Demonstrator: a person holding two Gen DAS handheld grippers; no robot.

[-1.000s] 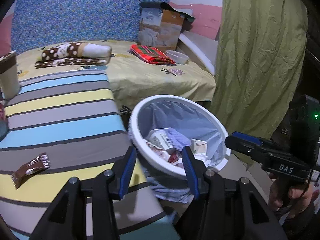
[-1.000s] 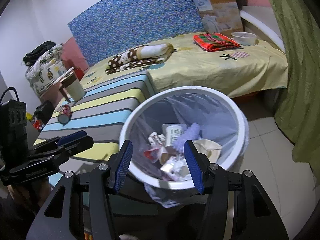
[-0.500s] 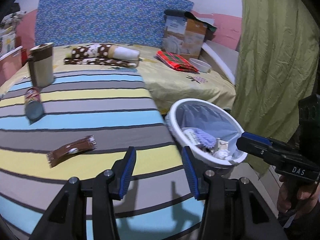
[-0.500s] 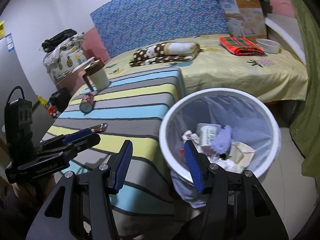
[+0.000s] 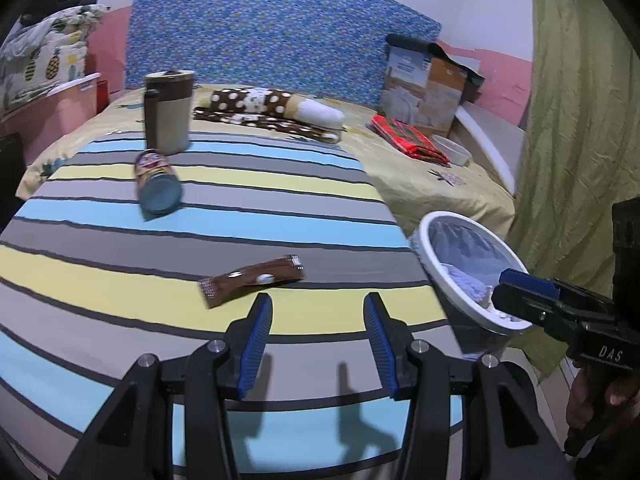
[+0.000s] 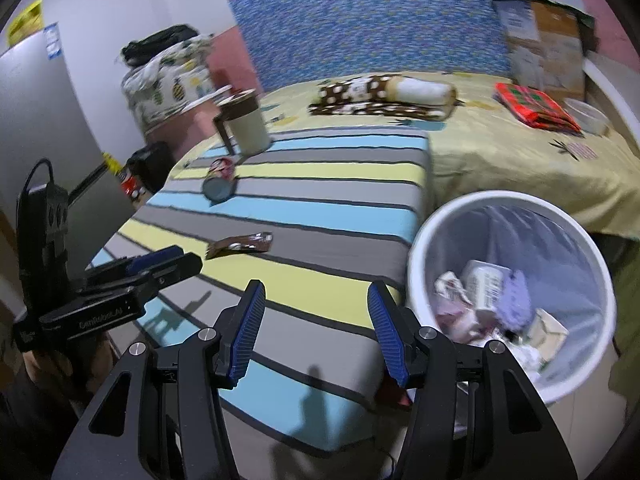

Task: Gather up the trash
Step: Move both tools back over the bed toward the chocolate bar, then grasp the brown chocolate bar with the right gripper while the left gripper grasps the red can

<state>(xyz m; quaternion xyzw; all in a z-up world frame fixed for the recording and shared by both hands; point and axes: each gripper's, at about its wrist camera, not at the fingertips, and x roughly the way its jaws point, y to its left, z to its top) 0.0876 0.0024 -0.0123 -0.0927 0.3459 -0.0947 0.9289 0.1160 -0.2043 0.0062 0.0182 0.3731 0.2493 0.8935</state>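
A brown snack wrapper (image 5: 252, 280) lies flat on the striped bed cover (image 5: 120, 292), just beyond and a little left of my open left gripper (image 5: 318, 308). Farther back, a snack can (image 5: 158, 184) lies on its side. The white trash bin (image 5: 440, 276) stands on the floor by the bed's right edge, lined with a bag and holding several scraps. My right gripper (image 6: 316, 296) hovers open and empty over the bed's corner, with the bin (image 6: 520, 196) to its right. Its view has the wrapper (image 6: 240, 244), the can (image 6: 220, 180) and the left gripper (image 6: 176, 262) at the left.
A brown-lidded jug (image 5: 168, 114) stands behind the can. A dotted rolled blanket (image 5: 272, 110), a red folded cloth (image 5: 408, 138), a small bowl (image 5: 452, 150) and a cardboard box (image 5: 424, 92) sit on the yellow sheet. A green curtain (image 5: 568, 120) hangs right.
Both grippers have swung left, away from over the bin and onto the striped cover. The wrapper now lies close ahead of the left gripper. Both stay open.
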